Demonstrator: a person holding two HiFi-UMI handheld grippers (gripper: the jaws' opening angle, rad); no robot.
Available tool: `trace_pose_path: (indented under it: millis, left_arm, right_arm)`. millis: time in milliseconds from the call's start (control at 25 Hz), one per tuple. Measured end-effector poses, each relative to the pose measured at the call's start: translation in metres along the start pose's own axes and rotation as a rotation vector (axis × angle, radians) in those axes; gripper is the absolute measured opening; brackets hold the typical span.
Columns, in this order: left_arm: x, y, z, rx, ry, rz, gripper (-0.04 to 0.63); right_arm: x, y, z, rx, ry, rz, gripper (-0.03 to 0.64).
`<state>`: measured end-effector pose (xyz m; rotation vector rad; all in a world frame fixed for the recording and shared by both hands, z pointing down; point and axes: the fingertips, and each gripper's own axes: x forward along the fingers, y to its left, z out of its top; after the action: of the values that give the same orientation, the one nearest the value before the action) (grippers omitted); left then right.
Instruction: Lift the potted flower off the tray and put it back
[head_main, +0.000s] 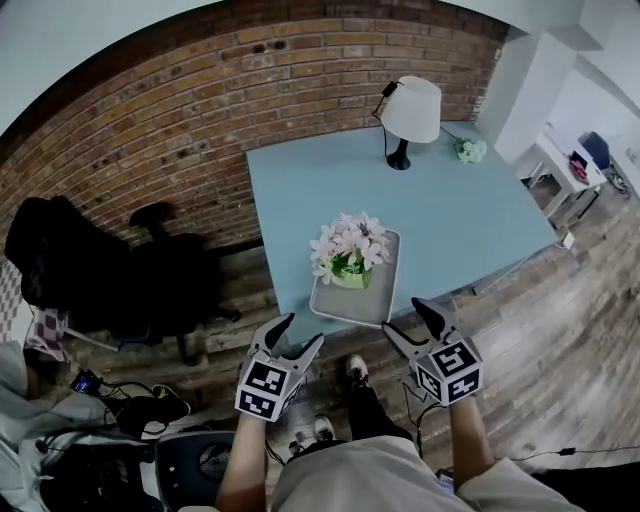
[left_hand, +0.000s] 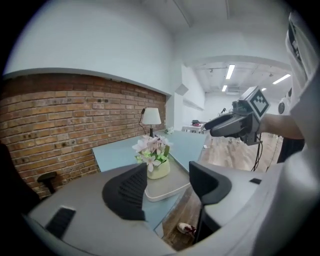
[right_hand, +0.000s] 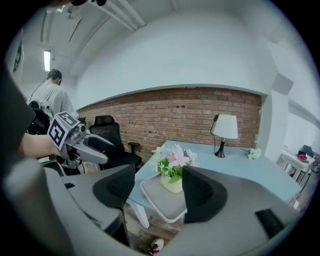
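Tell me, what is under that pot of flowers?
The potted flower stands on a grey tray, which lies at the near edge of a light-blue table. The patch of tray directly beneath the pot is covered from view.

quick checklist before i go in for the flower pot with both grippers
1. Potted flower upright on the tray: ok.
2. Tray fully on the table: cannot tell, it lies right at the near edge.
3. Left gripper open and empty: ok.
4. Right gripper open and empty: ok.
5. Grippers at the pot: not ok, both hang short of the table.
6. Lamp out of the way: ok, it stands at the far edge.
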<state>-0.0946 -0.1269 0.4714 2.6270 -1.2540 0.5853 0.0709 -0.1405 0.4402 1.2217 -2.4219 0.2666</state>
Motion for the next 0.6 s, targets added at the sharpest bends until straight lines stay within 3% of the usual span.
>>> trace_pose_path:
  millis: [320, 600]
  left_arm:
    - [-0.061, -0.019, 0.041, 0.069, -0.091, 0.022, 0.267]
    - [-0.094, -0.037, 0.064, 0.124, -0.161, 0.028, 0.194]
  right_arm:
    - [-0.053, 0.032, 0.032, 0.020, -0.063, -0.062, 0.214]
    - [-0.087, 0.054, 0.058, 0.013, -0.156, -0.075, 0.125]
